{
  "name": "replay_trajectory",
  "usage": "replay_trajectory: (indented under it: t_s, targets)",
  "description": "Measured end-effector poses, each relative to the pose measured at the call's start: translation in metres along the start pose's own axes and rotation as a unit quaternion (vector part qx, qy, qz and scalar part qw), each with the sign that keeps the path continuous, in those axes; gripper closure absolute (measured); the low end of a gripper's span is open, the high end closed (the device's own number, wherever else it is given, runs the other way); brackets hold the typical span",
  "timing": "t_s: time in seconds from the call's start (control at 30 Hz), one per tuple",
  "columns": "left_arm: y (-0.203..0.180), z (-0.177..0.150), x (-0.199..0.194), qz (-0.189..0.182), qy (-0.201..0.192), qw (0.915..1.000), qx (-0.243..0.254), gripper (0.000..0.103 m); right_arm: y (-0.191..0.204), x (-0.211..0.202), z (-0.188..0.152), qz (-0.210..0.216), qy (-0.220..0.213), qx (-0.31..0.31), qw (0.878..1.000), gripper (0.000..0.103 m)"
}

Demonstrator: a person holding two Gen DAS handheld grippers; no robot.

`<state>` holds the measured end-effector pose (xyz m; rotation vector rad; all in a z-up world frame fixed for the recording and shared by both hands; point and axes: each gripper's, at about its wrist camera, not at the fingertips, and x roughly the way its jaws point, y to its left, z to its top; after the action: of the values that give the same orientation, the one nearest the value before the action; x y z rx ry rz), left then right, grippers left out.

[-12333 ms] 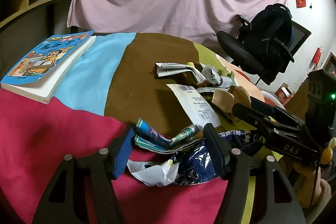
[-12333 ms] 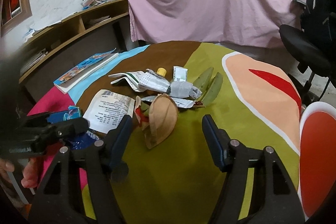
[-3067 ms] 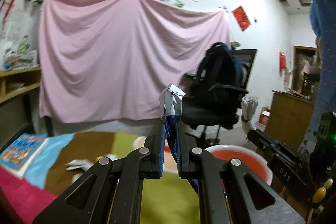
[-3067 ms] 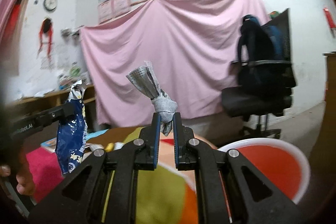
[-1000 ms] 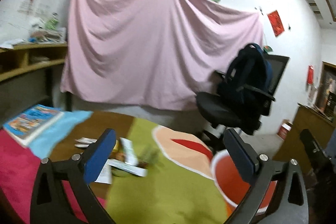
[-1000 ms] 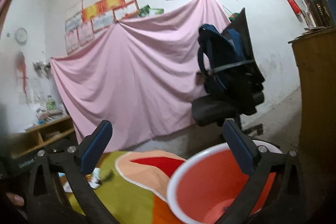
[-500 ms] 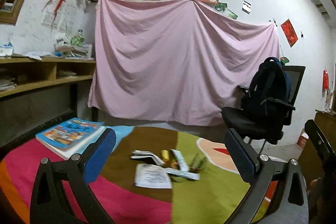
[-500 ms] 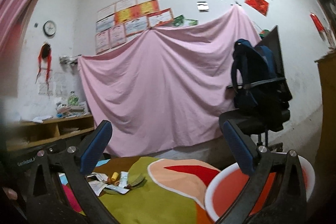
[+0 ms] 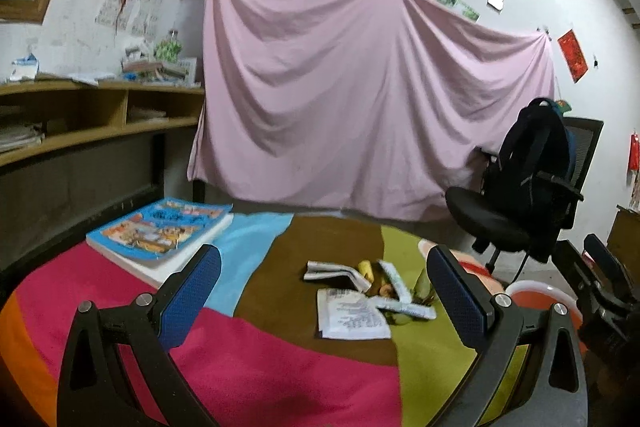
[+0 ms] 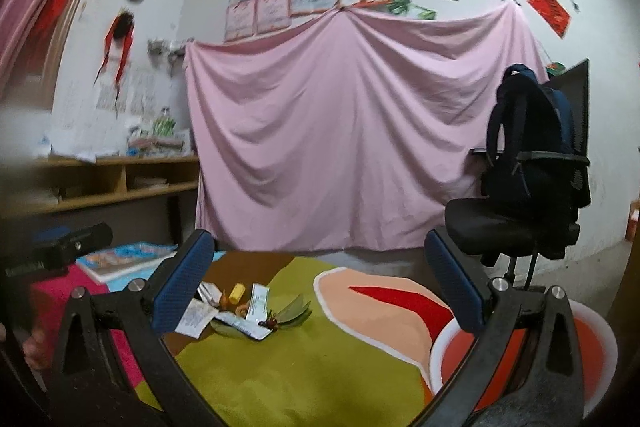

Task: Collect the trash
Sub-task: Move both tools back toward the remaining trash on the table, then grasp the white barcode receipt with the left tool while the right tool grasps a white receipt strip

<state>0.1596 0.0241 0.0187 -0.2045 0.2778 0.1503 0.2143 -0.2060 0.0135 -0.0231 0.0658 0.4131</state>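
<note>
Trash [image 9: 360, 297] between spread left gripper [image 9: 324, 291] fingers

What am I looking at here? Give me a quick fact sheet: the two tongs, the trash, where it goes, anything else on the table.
Left tongs: open, empty
Right tongs: open, empty
Trash pile: papers, a printed sheet, a small yellow item and green leaves, lying on the table
Bin: red with a white rim, at the table's right edge; contents not visible
Table cover: patches of pink, blue, brown and green
Book: on the table's far left, apart from the trash
</note>
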Motion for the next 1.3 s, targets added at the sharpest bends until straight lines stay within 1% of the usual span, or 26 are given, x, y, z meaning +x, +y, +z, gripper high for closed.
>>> replay_trajectory:
  t_s: [0.1,0.23,0.37,0.47,0.53,0.63,0.67,0.73,0.8,0.87,0.93,0.97,1.03,1.07,1.1,1.13,1.2,1.3]
  targets:
    - [0.002,-0.002,0.012,0.001,0.032,0.9995,-0.005,0.002,0.006,0.014,-0.004,0.007,0.028,-0.012,1.0,0.0]
    - [0.001,-0.005,0.03,-0.001,0.077,0.997,-0.005,0.002,0.003,0.033,-0.009,0.017,0.071,-0.005,0.997,0.0]
    - [-0.006,-0.009,0.047,-0.009,0.121,0.9925,0.01,0.003,-0.006,0.051,-0.017,0.022,0.117,0.017,0.993,0.0]
    - [-0.015,-0.014,0.058,-0.021,0.152,0.9877,0.031,0.007,-0.011,0.056,-0.02,0.023,0.129,0.031,0.991,0.0]
    - [-0.023,-0.018,0.067,-0.028,0.176,0.9829,0.048,0.016,-0.01,0.06,-0.022,0.025,0.14,0.03,0.989,0.0]
    - [-0.031,-0.024,0.081,-0.043,0.211,0.9744,0.064,0.023,-0.004,0.069,-0.025,0.032,0.162,0.017,0.986,0.0]
    - [-0.032,-0.027,0.086,-0.05,0.223,0.9713,0.064,0.024,-0.002,0.071,-0.026,0.034,0.167,0.013,0.985,0.0]
    - [-0.032,-0.029,0.091,-0.055,0.238,0.9677,0.06,0.034,-0.001,0.073,-0.028,0.035,0.173,0.011,0.984,0.0]
    - [-0.029,-0.032,0.099,-0.058,0.257,0.9633,0.051,0.04,-0.002,0.074,-0.029,0.037,0.178,0.014,0.983,0.0]
    - [-0.026,-0.034,0.105,-0.054,0.271,0.9603,0.041,0.044,-0.004,0.078,-0.03,0.039,0.189,0.019,0.981,0.004]
    - [-0.024,-0.034,0.109,-0.051,0.277,0.9589,0.035,0.049,-0.005,0.085,-0.033,0.046,0.208,0.023,0.977,0.011]
    - [-0.023,-0.034,0.109,-0.05,0.278,0.9589,0.031,0.05,-0.006,0.088,-0.035,0.048,0.216,0.025,0.975,0.013]
    - [-0.022,-0.035,0.109,-0.051,0.278,0.959,0.028,0.06,-0.006,0.095,-0.038,0.06,0.235,0.028,0.97,0.02]
    - [-0.02,-0.036,0.108,-0.049,0.277,0.9594,0.025,0.063,-0.005,0.099,-0.04,0.068,0.246,0.029,0.967,0.021]
    - [-0.018,-0.036,0.107,-0.05,0.276,0.9597,0.022,0.067,-0.004,0.104,-0.042,0.078,0.259,0.029,0.962,0.024]
    - [-0.015,-0.035,0.107,-0.05,0.275,0.9601,0.017,0.076,-0.002,0.11,-0.045,0.088,0.273,0.028,0.957,0.029]
    - [-0.007,-0.034,0.105,-0.054,0.276,0.9596,-0.001,0.081,0.002,0.115,-0.048,0.102,0.288,0.022,0.952,0.036]
    - [0.005,-0.033,0.103,-0.07,0.276,0.9583,-0.031,0.086,0.011,0.121,-0.052,0.115,0.304,0.009,0.946,0.038]
